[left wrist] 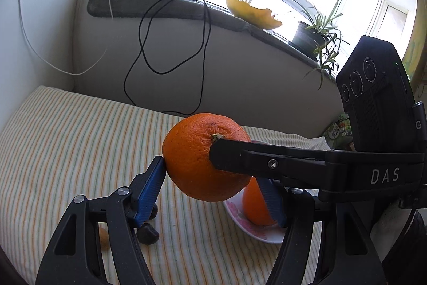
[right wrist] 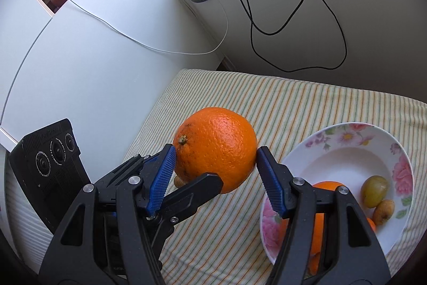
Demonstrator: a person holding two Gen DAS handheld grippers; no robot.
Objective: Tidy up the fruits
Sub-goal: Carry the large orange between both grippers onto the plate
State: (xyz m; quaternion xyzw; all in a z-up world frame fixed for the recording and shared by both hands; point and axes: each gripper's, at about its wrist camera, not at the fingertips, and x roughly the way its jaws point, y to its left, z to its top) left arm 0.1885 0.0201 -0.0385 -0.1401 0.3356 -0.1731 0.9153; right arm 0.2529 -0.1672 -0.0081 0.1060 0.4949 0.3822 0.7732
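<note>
Orange [right wrist: 216, 148] held aloft over striped surface [right wrist: 267, 103], beside floral bowl [right wrist: 347, 135]. Right gripper [right wrist: 216, 159] jaws clamped on its sides; left gripper [left wrist: 213, 178] jaws likewise touching it. Firm, round, fairly heavy, pebbled rind; best pinched across widest middle.

I've got both grippers meeting mid-air above the bed. My left gripper [left wrist: 213, 182] has its blue jaws spread wide, one pad each side of the orange [left wrist: 206, 156]. My right gripper [right wrist: 216, 172] comes in from the right, crossing in front, jaws pressed against the orange's sides.
</note>
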